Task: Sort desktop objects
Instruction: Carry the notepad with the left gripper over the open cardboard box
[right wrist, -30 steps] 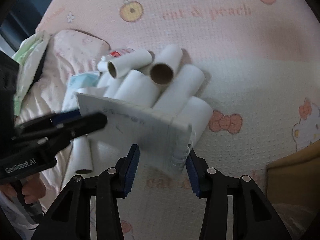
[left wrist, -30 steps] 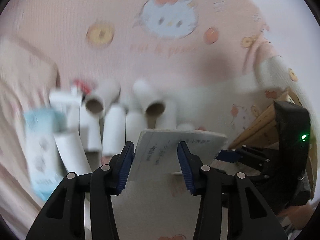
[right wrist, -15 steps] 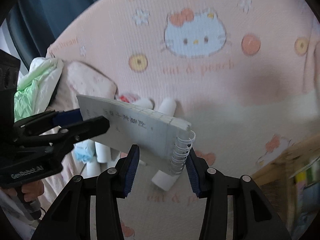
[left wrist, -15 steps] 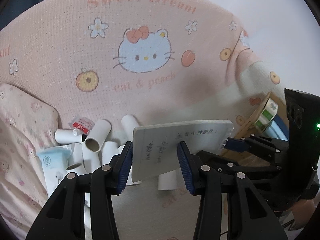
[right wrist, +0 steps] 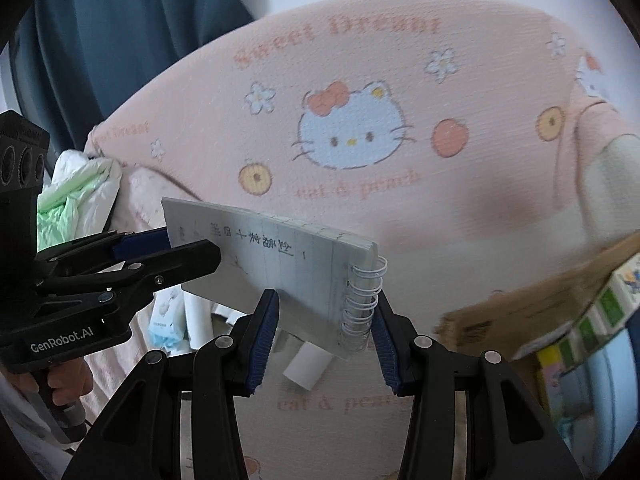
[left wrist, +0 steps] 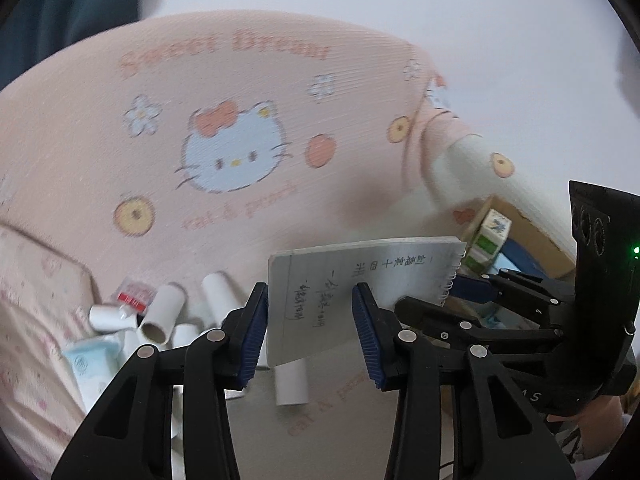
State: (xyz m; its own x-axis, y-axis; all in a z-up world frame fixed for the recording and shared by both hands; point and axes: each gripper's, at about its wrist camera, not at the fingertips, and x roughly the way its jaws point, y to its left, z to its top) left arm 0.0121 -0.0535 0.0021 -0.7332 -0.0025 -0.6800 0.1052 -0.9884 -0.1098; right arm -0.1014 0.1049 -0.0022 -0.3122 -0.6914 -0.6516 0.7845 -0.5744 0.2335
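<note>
A spiral notebook point(left wrist: 360, 280) point(right wrist: 280, 264) with handwriting on its page hangs in the air over the pink blanket point(left wrist: 240, 100). My left gripper point(left wrist: 310, 292) point(right wrist: 172, 248) holds its plain end. The jaws are closing, with the notebook's corner between the pads. My right gripper point(right wrist: 324, 300) point(left wrist: 452, 296) is shut on the spiral end. Below lies a pile of white cardboard tubes point(left wrist: 160, 312) point(right wrist: 308, 364), with a blue tissue pack point(left wrist: 92, 356) point(right wrist: 164, 320) and a red-and-white sachet point(left wrist: 134, 294) beside it.
An open cardboard box point(left wrist: 532, 236) point(right wrist: 520, 304) holding small green-and-white cartons point(left wrist: 486, 240) point(right wrist: 592, 308) stands at the right. A pink pillow point(left wrist: 32, 280) and a green-and-white plastic bag point(right wrist: 76, 192) lie at the left. A dark blue curtain point(right wrist: 120, 40) hangs behind.
Both grippers have risen with the notebook held between them. The tube pile has dropped lower and looks smaller in both views, and more of the blanket and wall shows.
</note>
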